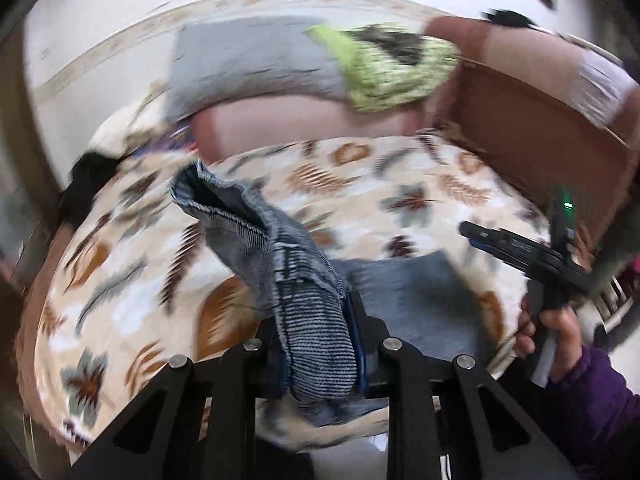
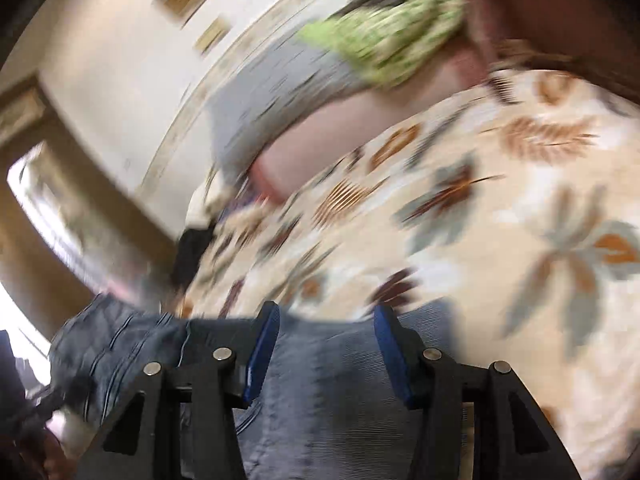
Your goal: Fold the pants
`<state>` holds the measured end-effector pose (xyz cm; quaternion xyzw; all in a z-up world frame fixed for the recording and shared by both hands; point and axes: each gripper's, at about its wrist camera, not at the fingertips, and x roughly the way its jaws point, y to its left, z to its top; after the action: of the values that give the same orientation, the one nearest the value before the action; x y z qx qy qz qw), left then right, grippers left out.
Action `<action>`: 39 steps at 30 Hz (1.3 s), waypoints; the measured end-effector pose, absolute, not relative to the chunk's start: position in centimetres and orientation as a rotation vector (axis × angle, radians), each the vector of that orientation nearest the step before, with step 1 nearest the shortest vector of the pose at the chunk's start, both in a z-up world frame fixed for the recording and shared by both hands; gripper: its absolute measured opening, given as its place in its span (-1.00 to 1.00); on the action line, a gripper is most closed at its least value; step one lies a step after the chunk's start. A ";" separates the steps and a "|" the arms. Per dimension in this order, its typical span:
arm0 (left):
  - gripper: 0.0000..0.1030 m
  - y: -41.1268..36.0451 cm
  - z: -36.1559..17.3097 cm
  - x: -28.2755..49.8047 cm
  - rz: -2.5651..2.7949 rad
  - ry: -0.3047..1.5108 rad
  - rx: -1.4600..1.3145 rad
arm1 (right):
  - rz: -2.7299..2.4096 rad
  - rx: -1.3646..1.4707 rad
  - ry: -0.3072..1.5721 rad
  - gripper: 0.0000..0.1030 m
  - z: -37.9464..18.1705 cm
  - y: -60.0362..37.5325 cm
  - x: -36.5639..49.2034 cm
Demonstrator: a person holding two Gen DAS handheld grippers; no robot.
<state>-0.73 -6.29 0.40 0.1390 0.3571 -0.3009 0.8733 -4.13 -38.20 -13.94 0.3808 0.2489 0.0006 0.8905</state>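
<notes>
The left gripper point(image 1: 320, 344) is pinching a bunched fold of the jeans point(image 1: 280, 264); the cloth rises from between its jaws and ends in an open hem ahead of them. The rest of the jeans lies flat on the leaf-patterned blanket point(image 1: 400, 184) just to the right of that gripper. The right gripper point(image 2: 326, 348) has its jaws spread over the denim; through the blur its pads seem clear of the cloth. A hand point(image 1: 556, 340) in a purple sleeve point(image 1: 592, 400) holds it.
</notes>
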 end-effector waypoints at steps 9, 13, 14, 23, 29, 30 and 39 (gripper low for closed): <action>-0.80 -21.5 -2.7 -6.1 -0.902 0.767 0.486 | -0.182 0.961 0.396 0.03 -14.7 -46.5 -11.1; -0.76 -20.4 -1.3 -4.6 -0.898 0.761 0.405 | -0.159 0.997 0.410 0.07 -15.0 -47.2 -11.2; -0.76 -19.7 -1.0 -3.9 -0.859 0.754 0.407 | -0.122 1.000 0.435 0.15 -15.1 -47.0 -10.6; -0.73 -10.2 -6.4 3.0 -0.553 0.931 0.391 | 0.114 0.939 0.737 0.41 -17.5 -41.5 -4.1; -0.73 -8.4 -11.3 3.0 -0.564 1.048 0.359 | 0.029 0.831 0.754 0.51 -17.2 -39.0 -2.9; -0.73 -8.7 -11.7 2.6 -0.580 1.048 0.364 | -0.012 0.766 0.705 0.51 -16.3 -38.6 -3.3; -0.82 -14.6 -15.4 0.7 -0.596 0.965 0.588 | 0.118 0.563 0.557 0.44 -13.1 -33.2 -2.9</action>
<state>0.74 -14.64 -15.44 0.2743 0.4502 -0.2781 0.8030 -2.92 -33.18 -13.11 0.2741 0.2712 0.0573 0.9209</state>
